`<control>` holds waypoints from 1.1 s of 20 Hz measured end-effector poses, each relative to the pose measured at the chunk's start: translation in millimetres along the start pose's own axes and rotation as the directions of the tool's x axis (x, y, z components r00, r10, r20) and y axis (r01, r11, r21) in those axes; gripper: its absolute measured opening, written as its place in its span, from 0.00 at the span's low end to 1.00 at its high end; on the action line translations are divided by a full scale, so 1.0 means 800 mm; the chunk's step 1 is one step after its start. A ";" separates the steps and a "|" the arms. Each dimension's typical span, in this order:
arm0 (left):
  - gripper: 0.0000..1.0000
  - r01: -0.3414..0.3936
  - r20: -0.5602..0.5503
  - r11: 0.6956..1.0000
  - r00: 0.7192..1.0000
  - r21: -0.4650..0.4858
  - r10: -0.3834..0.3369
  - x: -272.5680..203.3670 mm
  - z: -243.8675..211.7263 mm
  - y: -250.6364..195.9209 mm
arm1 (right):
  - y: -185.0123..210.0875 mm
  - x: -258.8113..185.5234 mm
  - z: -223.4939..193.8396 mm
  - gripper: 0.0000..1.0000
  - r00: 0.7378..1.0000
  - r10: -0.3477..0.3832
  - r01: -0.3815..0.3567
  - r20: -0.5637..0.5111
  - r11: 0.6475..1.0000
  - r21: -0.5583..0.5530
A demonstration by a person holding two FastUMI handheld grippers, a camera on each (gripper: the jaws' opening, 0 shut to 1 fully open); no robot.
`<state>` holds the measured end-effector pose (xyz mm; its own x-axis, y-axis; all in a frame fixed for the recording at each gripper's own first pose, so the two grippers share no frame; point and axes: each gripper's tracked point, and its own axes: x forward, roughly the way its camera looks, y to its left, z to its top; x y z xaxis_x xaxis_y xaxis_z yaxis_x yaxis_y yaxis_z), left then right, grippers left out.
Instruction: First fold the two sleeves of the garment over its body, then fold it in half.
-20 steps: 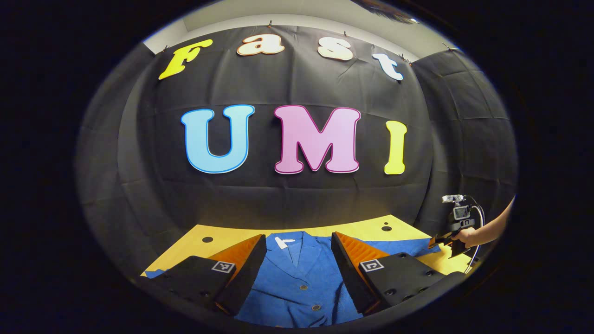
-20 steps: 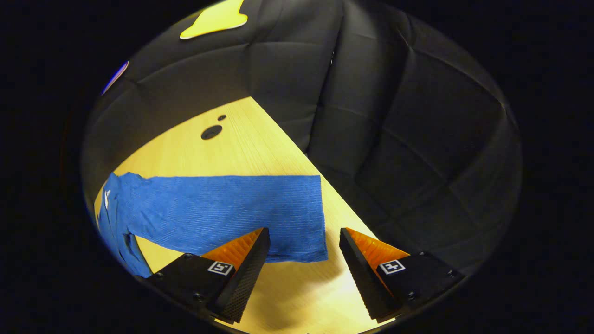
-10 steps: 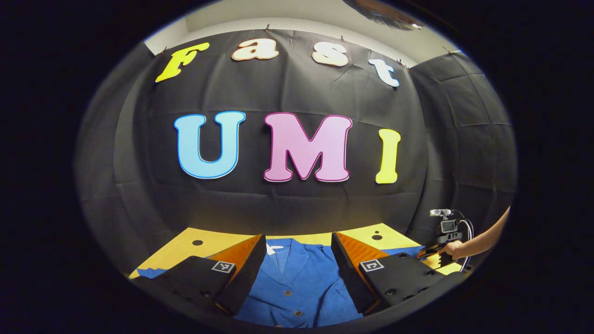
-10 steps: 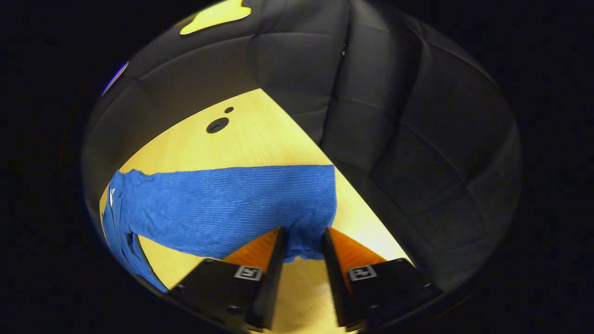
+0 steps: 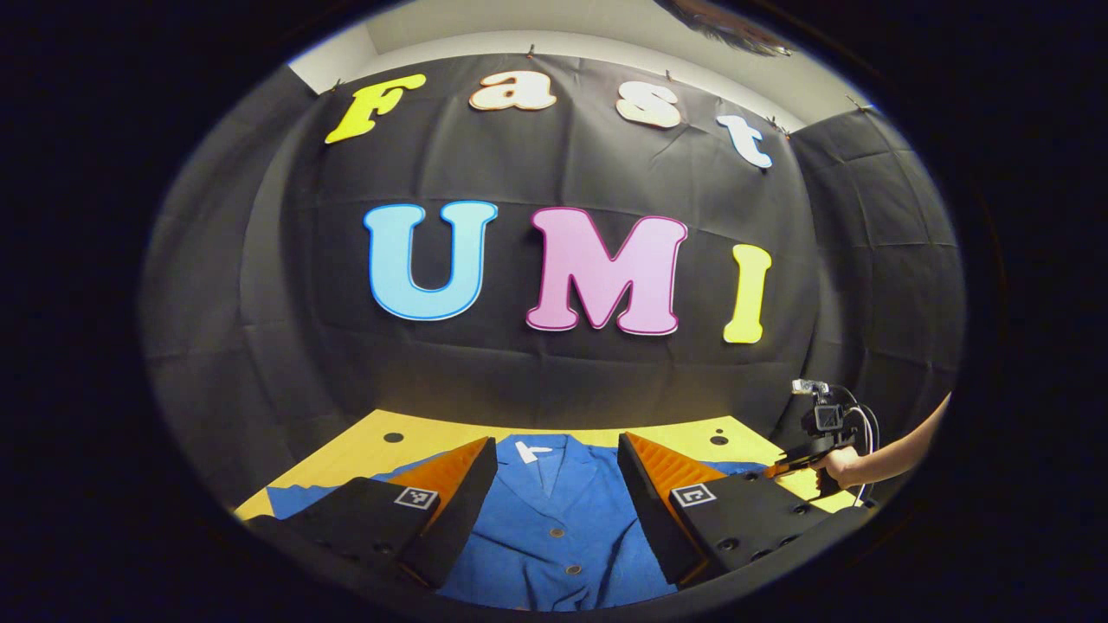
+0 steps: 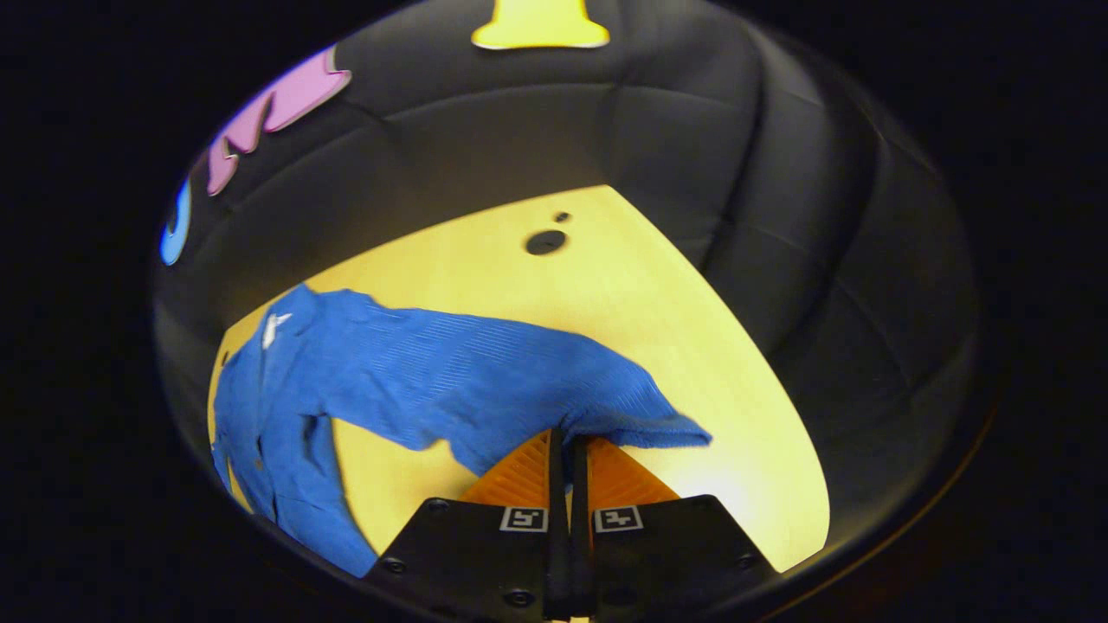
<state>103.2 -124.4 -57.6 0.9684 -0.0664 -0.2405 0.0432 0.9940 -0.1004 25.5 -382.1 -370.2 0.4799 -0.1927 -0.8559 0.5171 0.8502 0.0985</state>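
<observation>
A blue buttoned garment (image 5: 554, 528) lies flat on the yellow table (image 5: 433, 430), collar toward the back wall. My left gripper (image 5: 554, 497) hovers open over its chest, with fabric showing between the spread fingers. In the right gripper view, the garment's sleeve (image 6: 485, 381) stretches out from the body (image 6: 277, 433). My right gripper (image 6: 567, 454) is shut on the sleeve's cuff end, which is lifted and bunched above the table (image 6: 606, 294). The left gripper view shows that right gripper (image 5: 801, 459) far right, held by a hand (image 5: 835, 467).
Two dark round holes (image 6: 545, 241) mark the table's far corner. Black cloth walls stand close behind and to the right of the table. Bare tabletop lies between the lifted sleeve and the garment's body (image 6: 398, 467). A bare forearm (image 5: 909, 450) reaches in from the right.
My right gripper went from open around the sleeve's cuff to shut on it, then lifted and pulled the sleeve so it bunches. The left gripper only shifted slightly and stays open.
</observation>
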 end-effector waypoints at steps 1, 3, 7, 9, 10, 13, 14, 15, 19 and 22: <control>0.80 -0.013 -0.001 1.000 1.000 -0.005 0.013 -0.005 -0.002 0.010 | 0.036 -0.008 0.011 0.05 0.999 0.035 -0.034 0.019 0.999 -0.036; 0.80 -0.039 0.000 0.999 0.999 -0.011 0.039 -0.015 -0.003 0.031 | 0.103 -0.018 0.034 0.04 0.993 0.112 -0.107 0.044 0.990 -0.096; 0.80 -0.089 0.001 0.996 0.996 -0.021 0.089 -0.039 -0.011 0.072 | 0.238 -0.033 0.074 0.04 0.959 0.270 -0.253 0.086 0.953 -0.164; 0.80 -0.120 -0.006 0.992 0.993 -0.028 0.120 -0.051 -0.019 0.095 | 0.311 -0.041 0.079 0.05 0.936 0.343 -0.324 0.077 0.928 -0.186; 0.80 -0.136 -0.009 0.990 0.991 -0.035 0.136 -0.057 -0.023 0.107 | 0.346 -0.045 0.082 0.05 0.924 0.376 -0.354 0.076 0.913 -0.204; 0.80 -0.191 -0.026 0.979 0.981 -0.067 0.190 -0.073 -0.036 0.148 | 0.444 -0.060 0.067 0.05 0.887 0.461 -0.436 0.042 0.862 -0.259; 0.80 -0.210 -0.028 0.975 0.978 -0.076 0.209 -0.079 -0.038 0.162 | 0.472 -0.065 0.057 0.05 0.874 0.484 -0.461 0.027 0.847 -0.266; 0.80 -0.228 -0.028 0.970 0.974 -0.082 0.227 -0.083 -0.040 0.175 | 0.502 -0.069 0.047 0.05 0.855 0.518 -0.499 0.005 0.826 -0.262; 0.80 -0.302 -0.034 0.949 0.953 -0.090 0.300 -0.101 -0.049 0.228 | 0.601 -0.081 -0.004 0.04 0.795 0.603 -0.597 -0.056 0.764 -0.247; 0.80 -0.345 -0.056 0.931 0.938 -0.119 0.341 -0.113 -0.063 0.260 | 0.661 -0.076 -0.055 0.04 0.755 0.643 -0.653 -0.127 0.723 -0.225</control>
<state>12.5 84.0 -105.7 0.9096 0.2718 -0.3141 -0.3236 0.9379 -0.1254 238.6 100.6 -288.0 0.6049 0.4635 -0.6475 -0.0993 0.8507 0.5162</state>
